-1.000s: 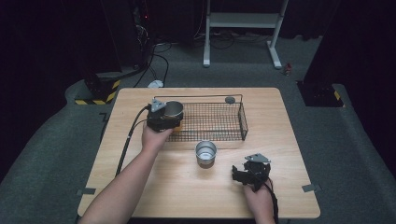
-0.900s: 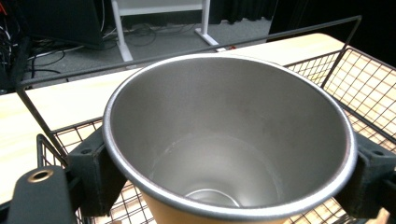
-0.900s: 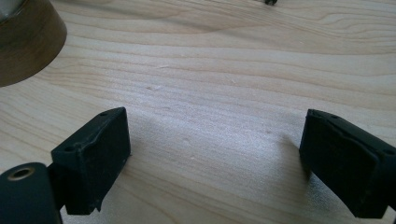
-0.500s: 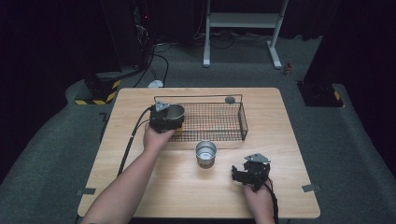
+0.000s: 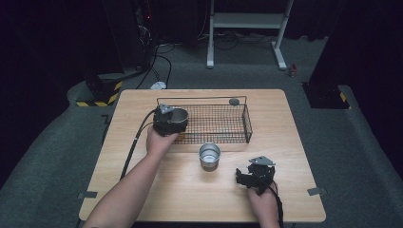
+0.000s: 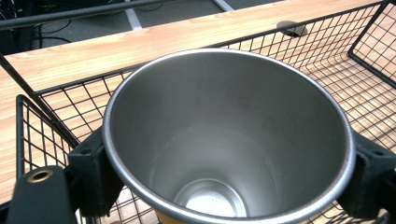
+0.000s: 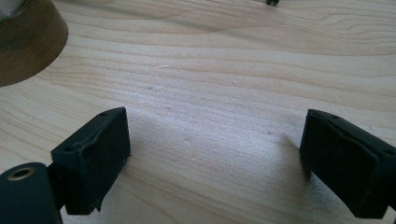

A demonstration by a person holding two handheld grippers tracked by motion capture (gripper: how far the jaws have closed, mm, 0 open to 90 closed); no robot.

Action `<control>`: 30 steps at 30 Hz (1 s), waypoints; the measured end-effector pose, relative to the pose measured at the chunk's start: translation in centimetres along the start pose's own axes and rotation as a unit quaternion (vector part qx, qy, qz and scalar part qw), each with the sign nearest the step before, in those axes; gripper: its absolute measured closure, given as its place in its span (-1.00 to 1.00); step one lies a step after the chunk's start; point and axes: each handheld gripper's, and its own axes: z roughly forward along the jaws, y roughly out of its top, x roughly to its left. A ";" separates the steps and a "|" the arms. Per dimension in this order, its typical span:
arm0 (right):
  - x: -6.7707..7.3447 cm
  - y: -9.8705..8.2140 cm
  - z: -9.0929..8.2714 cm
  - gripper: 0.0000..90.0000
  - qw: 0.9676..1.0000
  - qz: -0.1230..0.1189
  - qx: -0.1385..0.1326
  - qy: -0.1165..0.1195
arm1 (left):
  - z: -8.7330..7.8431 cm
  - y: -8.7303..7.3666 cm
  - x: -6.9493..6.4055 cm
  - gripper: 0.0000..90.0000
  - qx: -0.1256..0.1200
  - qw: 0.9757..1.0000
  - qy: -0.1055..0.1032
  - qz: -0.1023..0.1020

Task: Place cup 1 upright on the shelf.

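Left of centre in the high view, the left hand-held gripper [image 5: 171, 124] clamps a steel cup [image 5: 177, 119] over the wire basket [image 5: 247, 124]. The right hand-held gripper [image 5: 248, 179] rests lower right on the tabletop [image 5: 294, 142], jaws apart, empty.

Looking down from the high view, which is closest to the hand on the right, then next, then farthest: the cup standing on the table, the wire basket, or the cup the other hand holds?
From the right gripper:
1. Standing cup, just to its left on the table.
2. Wire basket, farther back.
3. Held cup, at the basket's left end, clamped in the left gripper.
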 end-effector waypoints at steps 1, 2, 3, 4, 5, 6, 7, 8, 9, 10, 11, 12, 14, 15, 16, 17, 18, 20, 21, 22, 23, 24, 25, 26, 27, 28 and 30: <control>0.0 0.0 0.0 -0.81 1.000 0.000 0.000 0.000 | 0.0 0.0 0.0 -0.70 0.000 1.000 0.000 0.000; 0.0 0.0 0.0 -0.81 1.000 0.000 0.000 0.000 | 0.0 0.0 0.1 -0.70 -0.002 1.000 0.001 0.002; 0.0 0.0 0.0 -0.81 1.000 0.000 0.000 0.000 | 0.0 0.1 0.2 -0.70 -0.003 1.000 0.000 -0.001; 0.0 0.0 0.0 -0.81 1.000 0.000 0.000 0.000 | 0.1 0.1 0.2 -0.70 -0.004 1.000 0.003 0.001; 0.0 0.0 0.0 -0.81 1.000 0.000 0.000 0.000 | 0.1 0.1 0.3 -0.70 -0.004 1.000 0.003 -0.001; 0.0 0.0 0.0 -0.81 1.000 0.000 0.000 0.000 | 0.2 0.1 0.2 -0.70 -0.005 1.000 0.002 -0.005; 0.0 0.0 0.0 -0.81 1.000 0.000 0.000 0.000 | 0.2 0.1 0.2 -0.70 -0.005 1.000 0.003 -0.005; 0.0 0.0 0.0 -0.81 1.000 0.000 0.000 0.000 | 0.3 0.3 0.2 -0.70 -0.003 1.000 0.003 -0.004; 0.0 0.0 0.0 -0.81 1.000 0.000 0.000 0.000 | 0.3 0.3 0.2 -0.70 -0.003 1.000 0.003 -0.004; 0.0 0.0 0.0 -0.81 1.000 0.000 0.000 0.000 | 0.3 0.4 0.1 -0.70 -0.005 1.000 0.005 -0.001; 0.0 0.0 0.0 -0.81 1.000 0.000 0.000 0.000 | 0.3 0.5 0.0 -0.70 -0.005 1.000 0.006 0.003; 0.0 0.0 0.0 -0.81 1.000 0.000 0.000 0.000 | 0.3 0.5 0.0 -0.70 -0.005 1.000 0.006 0.003; 0.0 0.0 0.0 -0.81 1.000 0.000 0.000 0.000 | 0.3 0.6 0.0 -0.70 -0.006 1.000 0.008 0.003; 0.0 0.0 0.0 -0.81 1.000 0.000 0.000 0.000 | 0.3 0.6 0.0 -0.70 -0.006 1.000 0.008 0.003; 0.0 0.0 0.0 -0.81 1.000 0.000 0.000 0.000 | 0.3 0.6 0.0 -0.70 -0.004 1.000 0.008 0.003; 0.0 0.0 0.0 -0.81 1.000 0.000 0.000 0.000 | 0.3 0.6 0.1 -0.70 -0.002 1.000 0.009 0.004; 0.0 0.0 0.0 -0.81 1.000 0.000 0.000 0.000 | 0.3 0.5 0.1 -0.70 0.002 1.000 0.010 0.003; 0.0 0.0 0.0 -0.81 1.000 0.000 0.000 0.000 | 0.4 0.4 0.3 -0.70 0.008 1.000 0.015 0.007; 0.0 0.0 0.0 -0.81 1.000 0.000 0.000 0.000 | 0.4 0.4 0.3 -0.70 0.009 1.000 0.017 0.008; 0.0 0.0 0.0 -0.81 1.000 0.000 0.000 0.000 | 0.4 0.3 0.3 -0.70 0.008 1.000 0.018 0.008; 0.0 0.0 0.0 -0.81 1.000 0.000 0.000 0.000 | 0.4 0.3 0.3 -0.70 0.007 1.000 0.017 0.005; 0.0 0.0 0.0 -0.81 1.000 0.000 0.000 0.000 | 0.4 0.3 0.4 -0.70 0.007 1.000 0.015 0.003; 0.0 0.0 0.0 -0.81 1.000 0.000 0.000 0.000 | 0.4 0.3 0.4 -0.70 0.007 1.000 0.014 0.000; 0.0 0.0 0.0 -0.81 1.000 0.000 0.000 0.000 | 0.4 0.3 0.4 -0.70 0.007 1.000 0.014 -0.001; 0.0 0.0 0.0 -0.81 1.000 0.000 0.000 0.000 | 0.4 0.3 0.4 -0.70 0.007 1.000 0.015 -0.003; 0.0 0.0 0.0 -0.81 1.000 0.000 0.000 0.000 | 0.5 0.3 0.4 -0.70 0.008 1.000 0.015 -0.003; 0.0 0.0 0.0 -0.81 1.000 0.000 0.000 0.000 | 0.5 0.3 0.4 -0.70 0.008 1.000 0.015 0.000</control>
